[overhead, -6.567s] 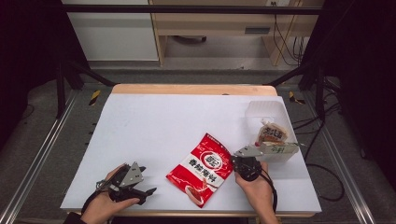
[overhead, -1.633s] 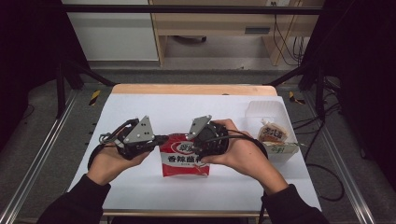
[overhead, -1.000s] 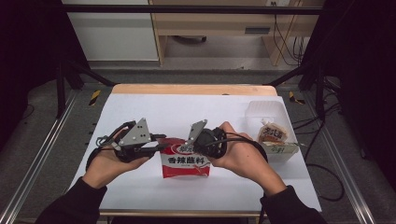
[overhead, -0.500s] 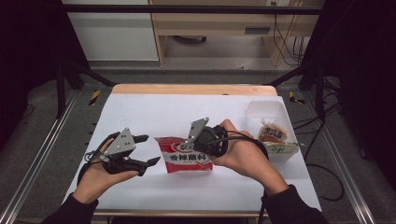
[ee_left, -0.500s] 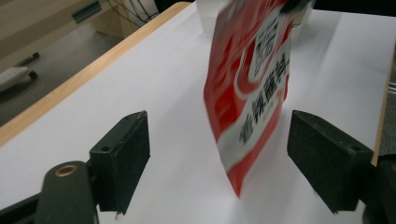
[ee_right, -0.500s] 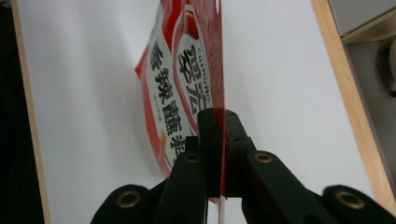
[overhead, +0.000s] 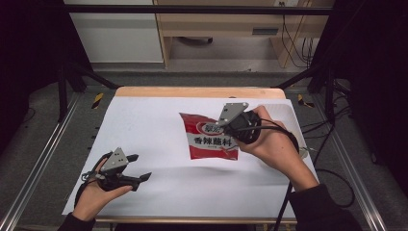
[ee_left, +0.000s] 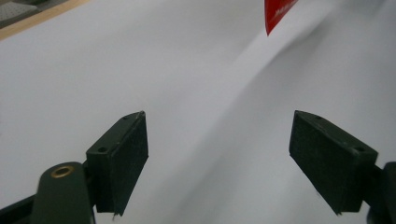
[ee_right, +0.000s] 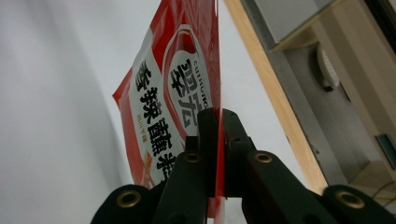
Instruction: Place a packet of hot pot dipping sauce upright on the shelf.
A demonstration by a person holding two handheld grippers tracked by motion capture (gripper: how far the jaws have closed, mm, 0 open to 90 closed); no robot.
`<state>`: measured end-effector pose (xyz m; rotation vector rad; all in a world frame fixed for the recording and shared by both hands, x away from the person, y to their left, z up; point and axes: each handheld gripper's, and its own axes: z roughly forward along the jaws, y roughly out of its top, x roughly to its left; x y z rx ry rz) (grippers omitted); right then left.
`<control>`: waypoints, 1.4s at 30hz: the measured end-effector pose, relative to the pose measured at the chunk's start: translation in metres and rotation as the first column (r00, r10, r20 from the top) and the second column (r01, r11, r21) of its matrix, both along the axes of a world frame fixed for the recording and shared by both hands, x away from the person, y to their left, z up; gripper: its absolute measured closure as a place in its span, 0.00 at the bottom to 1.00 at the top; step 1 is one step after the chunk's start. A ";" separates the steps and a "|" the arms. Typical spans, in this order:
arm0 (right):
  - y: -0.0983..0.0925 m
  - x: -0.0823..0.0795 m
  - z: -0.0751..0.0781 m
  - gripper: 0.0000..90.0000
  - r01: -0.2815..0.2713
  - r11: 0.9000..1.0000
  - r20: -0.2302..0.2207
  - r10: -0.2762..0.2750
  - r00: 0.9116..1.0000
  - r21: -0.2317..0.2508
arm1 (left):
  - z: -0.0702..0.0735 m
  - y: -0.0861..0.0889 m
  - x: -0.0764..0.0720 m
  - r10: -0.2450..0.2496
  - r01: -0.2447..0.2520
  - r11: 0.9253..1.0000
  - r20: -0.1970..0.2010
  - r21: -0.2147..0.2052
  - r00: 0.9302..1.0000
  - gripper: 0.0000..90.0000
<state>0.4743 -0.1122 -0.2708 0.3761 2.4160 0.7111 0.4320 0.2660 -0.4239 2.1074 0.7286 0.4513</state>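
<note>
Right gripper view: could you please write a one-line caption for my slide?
Hand-held gripper clamps the edge of a red seasoning packet, lifted above the white table.

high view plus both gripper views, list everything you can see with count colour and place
red printed plastic packet: 1, red with white label and black characters, lifted above the table's middle, clamped at its right edge
white table sheet: 1, white, covers the tabletop
wooden table edge: 1, light brown, far side
grey floor mat: 1, grey, left of the table
black cables: several, black, right of the table
left gripper: 1, black, near left corner, jaws just opened, nothing between them
right gripper: 1, black, shut on the packet
hands: 2, one per gripper
</note>
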 end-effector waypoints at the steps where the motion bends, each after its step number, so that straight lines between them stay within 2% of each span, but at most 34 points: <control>1: -0.003 0.004 -0.002 1.00 0.017 1.000 0.010 -0.016 1.000 -0.003 | 0.000 0.001 -0.001 -0.001 0.001 1.000 0.000 0.002 1.000 0.22; 3: -0.010 0.011 -0.004 1.00 0.042 0.999 0.018 -0.042 0.999 0.012 | -0.002 0.002 -0.002 -0.001 0.001 1.000 0.003 0.015 1.000 0.22; 7: -0.020 0.021 -0.004 1.00 0.085 0.995 0.037 -0.087 0.996 0.050 | -0.009 0.002 -0.005 0.001 0.000 0.999 -0.017 0.037 1.000 0.20; 13: -0.032 0.034 0.003 1.00 0.138 0.986 0.075 -0.146 0.987 0.095 | -0.016 0.004 -0.007 0.014 -0.012 0.999 -0.038 0.051 0.999 0.15; 19: -0.039 0.042 0.007 1.00 0.173 0.980 0.082 -0.182 0.980 0.102 | -0.024 0.002 -0.006 0.032 -0.027 0.998 -0.065 0.063 0.997 0.12; 25: -0.049 0.046 0.012 1.00 0.209 0.970 0.103 -0.222 0.970 0.124 | -0.025 0.001 -0.007 0.030 -0.025 0.998 -0.065 0.065 0.997 0.12; 31: -0.066 0.055 0.018 1.00 0.259 0.955 0.123 -0.277 0.953 0.142 | -0.027 0.001 -0.007 0.028 -0.023 0.997 -0.066 0.071 0.997 0.12; 37: -0.089 0.064 0.022 1.00 0.321 0.932 0.131 -0.344 0.930 0.169 | -0.028 -0.002 -0.007 0.017 -0.011 0.996 -0.069 0.084 0.997 0.12; 42: -0.103 0.067 0.020 1.00 0.348 0.921 0.130 -0.372 0.919 0.177 | -0.029 -0.003 -0.008 0.014 -0.007 0.996 -0.073 0.085 0.997 0.13</control>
